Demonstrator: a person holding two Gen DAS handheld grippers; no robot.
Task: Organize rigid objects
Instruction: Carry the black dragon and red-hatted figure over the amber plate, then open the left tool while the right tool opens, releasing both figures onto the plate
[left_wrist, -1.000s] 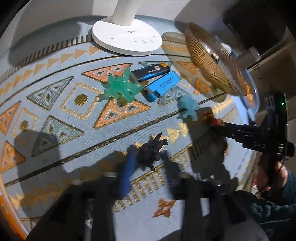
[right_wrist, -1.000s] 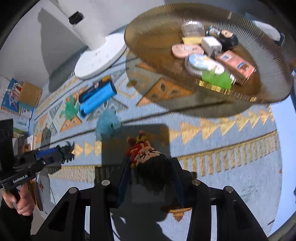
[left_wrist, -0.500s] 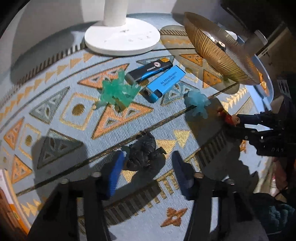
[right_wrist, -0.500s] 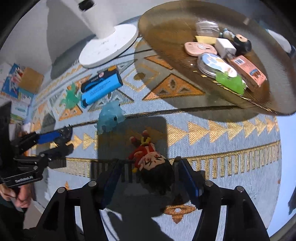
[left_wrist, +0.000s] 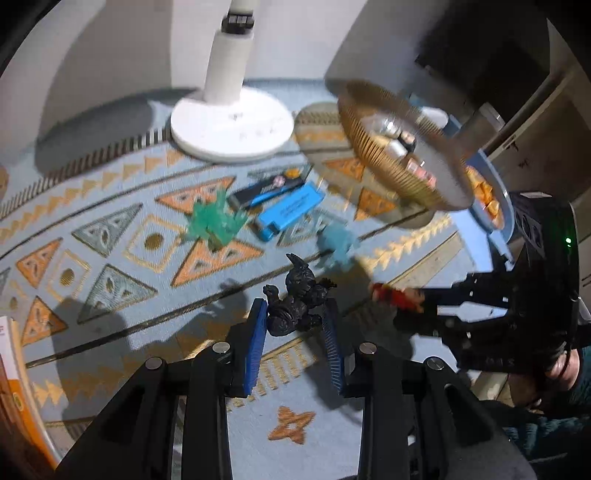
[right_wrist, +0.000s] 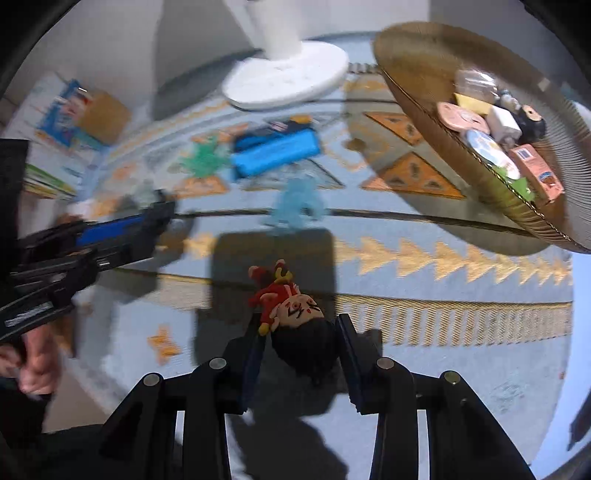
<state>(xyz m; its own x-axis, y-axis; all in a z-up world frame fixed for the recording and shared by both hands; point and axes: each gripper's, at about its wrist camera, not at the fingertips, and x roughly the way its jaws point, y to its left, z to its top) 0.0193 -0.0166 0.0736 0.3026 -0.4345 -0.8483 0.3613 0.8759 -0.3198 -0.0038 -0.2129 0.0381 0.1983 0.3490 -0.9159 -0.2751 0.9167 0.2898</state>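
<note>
Jaws closing, the left hand-held gripper (left_wrist: 295, 325) pinches a black dinosaur figure (left_wrist: 295, 304) above the patterned rug (left_wrist: 110, 258); the right hand-held gripper (right_wrist: 301, 343) closes on a red-clothed doll (right_wrist: 295, 317), near the gold tray (right_wrist: 461, 166).
</note>
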